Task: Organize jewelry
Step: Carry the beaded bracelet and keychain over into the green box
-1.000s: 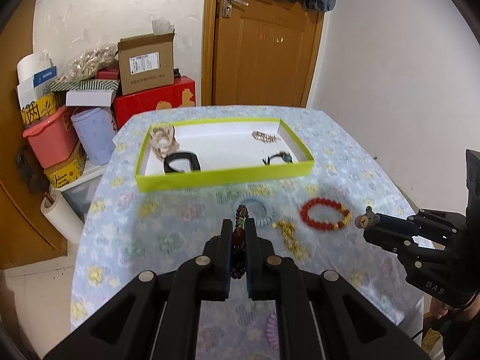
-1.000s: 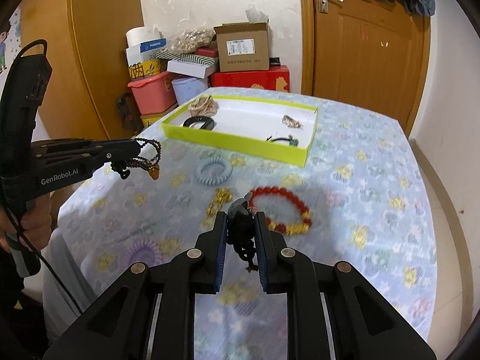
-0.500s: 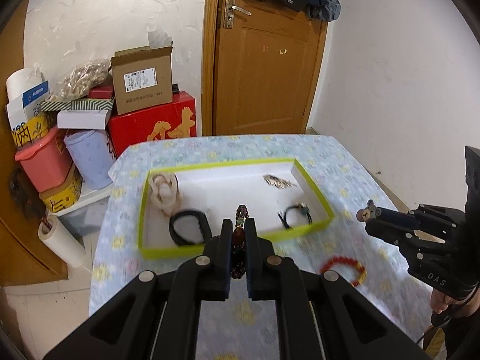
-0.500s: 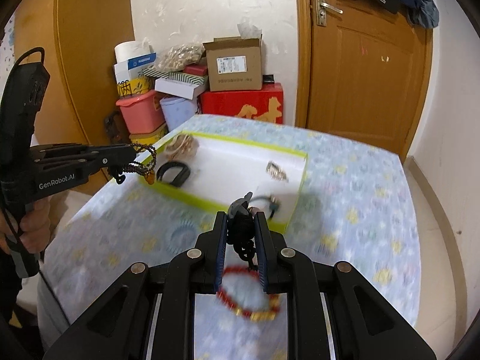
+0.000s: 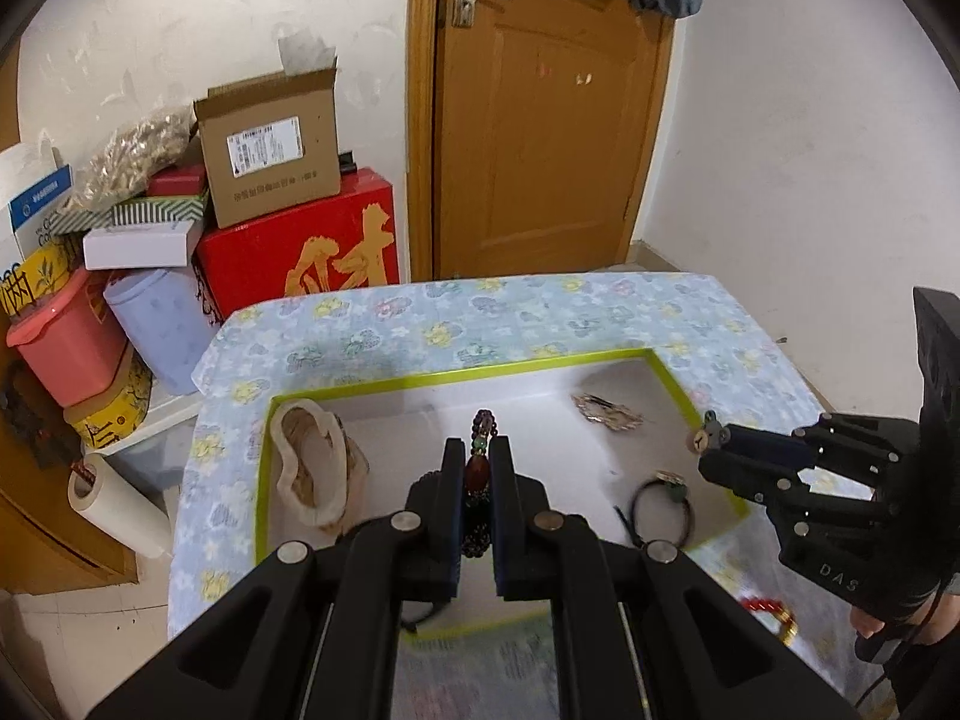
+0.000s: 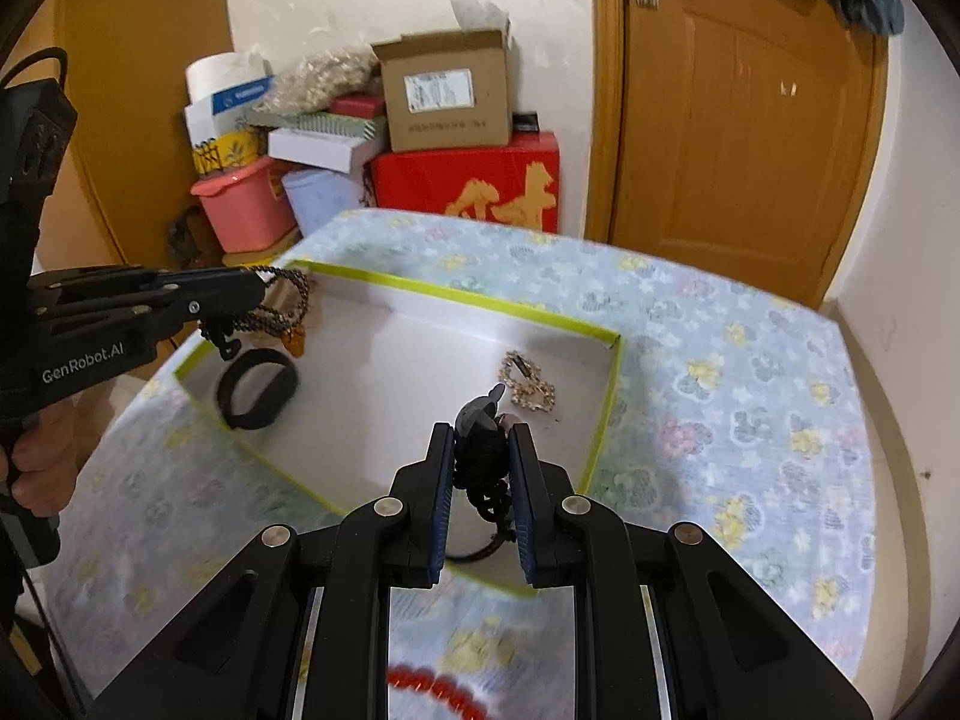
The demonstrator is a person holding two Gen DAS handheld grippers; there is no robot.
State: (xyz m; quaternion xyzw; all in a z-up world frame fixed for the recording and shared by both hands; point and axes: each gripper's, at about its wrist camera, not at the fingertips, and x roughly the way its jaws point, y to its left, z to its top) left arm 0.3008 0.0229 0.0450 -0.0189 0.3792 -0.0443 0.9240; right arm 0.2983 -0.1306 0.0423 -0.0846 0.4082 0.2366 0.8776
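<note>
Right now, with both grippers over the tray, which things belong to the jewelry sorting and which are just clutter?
Part of the job:
- green-rimmed tray
- dark beaded bracelet in the left gripper
- black bear charm piece in the right gripper
- black band, gold chain, black hair tie and cream scrunchie in the tray
- red bead bracelet on the table

Just lying about:
- cardboard box
- red box
- pink tub
- door

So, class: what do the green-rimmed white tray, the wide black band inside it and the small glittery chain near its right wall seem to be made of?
Green-rimmed white tray: probably cardboard, matte; thin folded walls.
Wide black band: looks like rubber or silicone, dull and smooth; the material is uncertain.
Small glittery chain: apparently metal, shiny pale gold; tiny links catch the light.
</note>
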